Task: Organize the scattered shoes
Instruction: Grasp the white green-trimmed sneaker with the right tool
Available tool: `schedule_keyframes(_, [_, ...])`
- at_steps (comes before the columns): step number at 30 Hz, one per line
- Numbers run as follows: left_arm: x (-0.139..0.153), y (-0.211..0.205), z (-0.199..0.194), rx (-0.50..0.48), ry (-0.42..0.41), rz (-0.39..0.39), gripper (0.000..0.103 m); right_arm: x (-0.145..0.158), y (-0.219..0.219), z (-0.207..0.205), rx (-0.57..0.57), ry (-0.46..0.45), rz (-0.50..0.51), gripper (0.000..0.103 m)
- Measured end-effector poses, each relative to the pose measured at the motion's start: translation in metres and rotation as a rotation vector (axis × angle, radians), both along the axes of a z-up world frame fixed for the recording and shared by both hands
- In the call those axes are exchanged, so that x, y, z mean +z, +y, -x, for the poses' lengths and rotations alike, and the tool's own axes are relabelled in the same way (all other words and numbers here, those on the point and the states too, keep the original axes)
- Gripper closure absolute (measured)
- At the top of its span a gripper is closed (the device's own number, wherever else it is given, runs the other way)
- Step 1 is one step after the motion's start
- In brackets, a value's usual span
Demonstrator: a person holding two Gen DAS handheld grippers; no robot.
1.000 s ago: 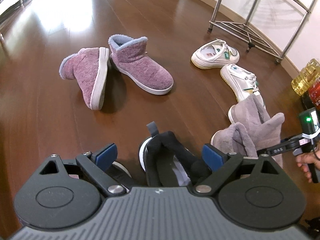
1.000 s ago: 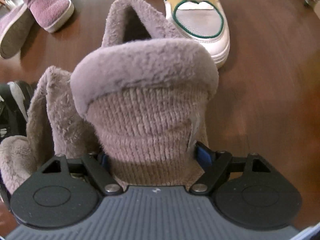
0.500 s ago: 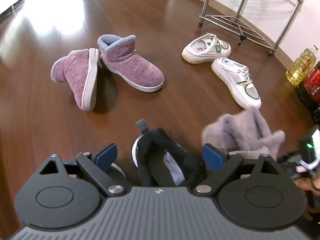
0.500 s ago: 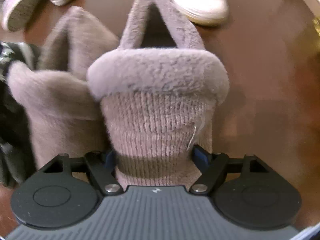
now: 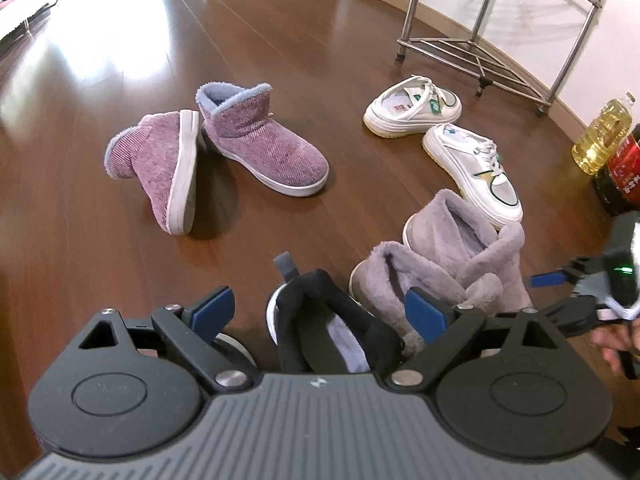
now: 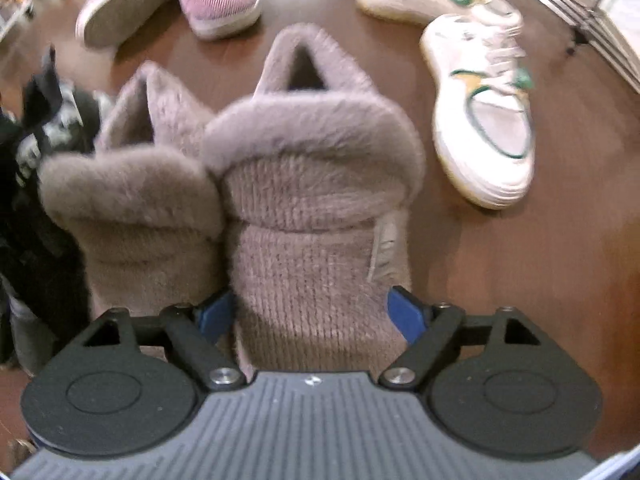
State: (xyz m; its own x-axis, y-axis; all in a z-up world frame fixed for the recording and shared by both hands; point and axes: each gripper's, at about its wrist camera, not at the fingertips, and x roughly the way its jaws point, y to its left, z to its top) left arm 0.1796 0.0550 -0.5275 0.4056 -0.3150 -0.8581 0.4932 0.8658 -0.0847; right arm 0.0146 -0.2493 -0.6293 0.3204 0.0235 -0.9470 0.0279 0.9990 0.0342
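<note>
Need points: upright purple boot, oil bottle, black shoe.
upright purple boot (image 5: 264,148), left wrist view, side of upper.
oil bottle (image 5: 602,136), left wrist view, yellow body.
black shoe (image 5: 332,320), left wrist view, collar.

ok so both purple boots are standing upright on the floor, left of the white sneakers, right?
Not both. In the left wrist view one purple boot stands upright, but the other purple boot lies tipped on its side, sole showing, leaning against it. They are on the floor, left of the white sneakers.
</note>
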Motion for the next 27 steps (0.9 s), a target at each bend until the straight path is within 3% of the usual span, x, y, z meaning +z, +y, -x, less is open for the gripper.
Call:
schedule_keyframes(4, [0.006,-0.004,-0.005,0.012,-0.022,0.013,0.009,0.020,-0.011,0.001,-0.096,-0.060,-0.016,0.015])
schedule_keyframes(6, [0.004,-0.007,-0.007,0.013,-0.020,0.026,0.009,0.028,-0.028,-0.004,-0.182,-0.111,-0.025,0.004])
schedule_keyframes(13, [-0.001,-0.049,-0.016,-0.006,-0.017,0.084,0.009,-0.005,-0.104,-0.105,-0.271,-0.178,0.094,0.001])
schedule_keyframes(16, [-0.003,-0.073,-0.010,-0.059,-0.019,0.116,0.009,-0.032,-0.123,-0.151,-0.247,-0.142,0.145,0.001])
schedule_keyframes(20, [-0.010,-0.084,0.003,-0.118,-0.009,0.123,0.009,-0.058,-0.114,-0.190,-0.138,-0.111,0.195,0.001])
schedule_keyframes(21, [-0.015,-0.083,0.004,-0.123,0.000,0.122,0.009,-0.068,-0.113,-0.199,-0.115,-0.082,0.188,0.001])
schedule_keyframes(22, [-0.019,-0.083,0.005,-0.129,0.010,0.121,0.009,-0.074,-0.115,-0.203,-0.109,-0.056,0.181,0.010])
schedule_keyframes(24, [-0.027,-0.083,0.001,-0.104,0.037,0.117,0.009,-0.078,-0.119,-0.202,-0.122,-0.045,0.137,0.015])
schedule_keyframes(27, [-0.032,-0.085,-0.006,-0.080,0.062,0.139,0.009,-0.074,-0.119,-0.197,-0.131,-0.043,0.148,0.028])
